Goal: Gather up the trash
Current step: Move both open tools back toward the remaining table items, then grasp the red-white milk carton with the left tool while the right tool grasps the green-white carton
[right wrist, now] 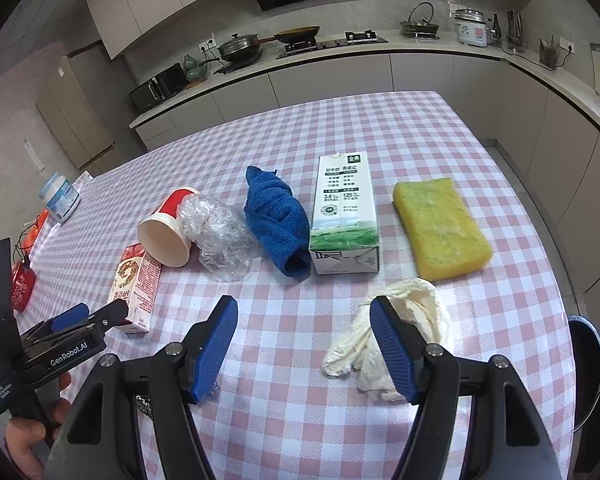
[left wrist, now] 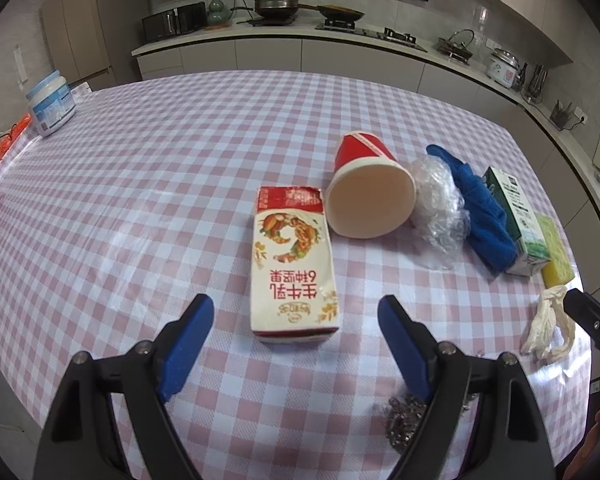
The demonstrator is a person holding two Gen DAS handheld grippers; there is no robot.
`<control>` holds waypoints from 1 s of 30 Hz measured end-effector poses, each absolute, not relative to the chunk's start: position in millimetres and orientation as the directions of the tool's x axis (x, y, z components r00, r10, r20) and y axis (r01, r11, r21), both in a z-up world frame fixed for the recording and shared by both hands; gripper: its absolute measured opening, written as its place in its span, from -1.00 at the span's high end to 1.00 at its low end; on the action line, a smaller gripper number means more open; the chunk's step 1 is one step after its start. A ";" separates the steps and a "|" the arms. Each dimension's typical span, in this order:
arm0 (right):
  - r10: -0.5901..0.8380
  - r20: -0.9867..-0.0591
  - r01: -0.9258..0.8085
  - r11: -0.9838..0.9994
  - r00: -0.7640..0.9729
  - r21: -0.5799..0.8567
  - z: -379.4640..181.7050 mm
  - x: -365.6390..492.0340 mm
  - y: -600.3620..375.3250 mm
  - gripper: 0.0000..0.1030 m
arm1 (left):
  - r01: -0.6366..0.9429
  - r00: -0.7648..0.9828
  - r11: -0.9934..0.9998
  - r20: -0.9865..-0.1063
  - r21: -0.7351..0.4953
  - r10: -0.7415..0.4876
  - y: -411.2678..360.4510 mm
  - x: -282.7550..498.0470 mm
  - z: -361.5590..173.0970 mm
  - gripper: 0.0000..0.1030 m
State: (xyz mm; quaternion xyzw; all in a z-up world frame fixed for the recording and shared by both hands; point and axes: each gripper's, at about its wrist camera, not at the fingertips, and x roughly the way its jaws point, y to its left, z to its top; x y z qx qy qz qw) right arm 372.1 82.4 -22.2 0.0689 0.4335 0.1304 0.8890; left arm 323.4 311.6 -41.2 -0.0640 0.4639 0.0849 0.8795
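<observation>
Checked table (left wrist: 140,200) carries the red-and-white carton (left wrist: 294,264) lying flat just ahead of the left gripper (left wrist: 296,312), long axis running away between its open, empty jaws; right gripper (right wrist: 304,312), nearer the crumpled tissue (right wrist: 396,332), gapes too.

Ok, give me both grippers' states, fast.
Left gripper: open, empty, hanging above the red-and-white carton.
Right gripper: open, empty, with the crumpled tissue behind its right finger.

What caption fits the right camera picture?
Open right gripper hovers over crumpled tissue, facing milk carton and sponge.
</observation>
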 end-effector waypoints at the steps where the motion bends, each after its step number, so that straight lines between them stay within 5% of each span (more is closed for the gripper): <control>1: 0.290 -0.754 -0.172 0.957 0.589 0.234 -22.9 373.6 84.6 -0.37 | -0.209 0.552 0.977 -0.829 -0.033 0.090 313.0 325.1 -42.6 -0.65; 17: 0.279 -0.774 -0.153 0.960 0.569 0.234 -36.1 396.2 99.2 -0.37 | -0.214 0.503 0.977 -0.859 -0.024 0.089 325.6 354.4 -73.9 -0.64; 23: 0.273 -0.781 -0.148 0.962 0.562 0.230 -41.2 404.6 101.3 -0.37 | -0.207 0.515 0.978 -0.853 -0.021 0.090 321.2 357.3 -78.0 -0.11; 30: 0.268 -0.784 -0.143 0.963 0.560 0.228 -45.5 412.0 100.5 -0.37 | -0.217 0.544 0.975 -0.835 -0.051 0.078 321.7 357.7 -70.0 -0.05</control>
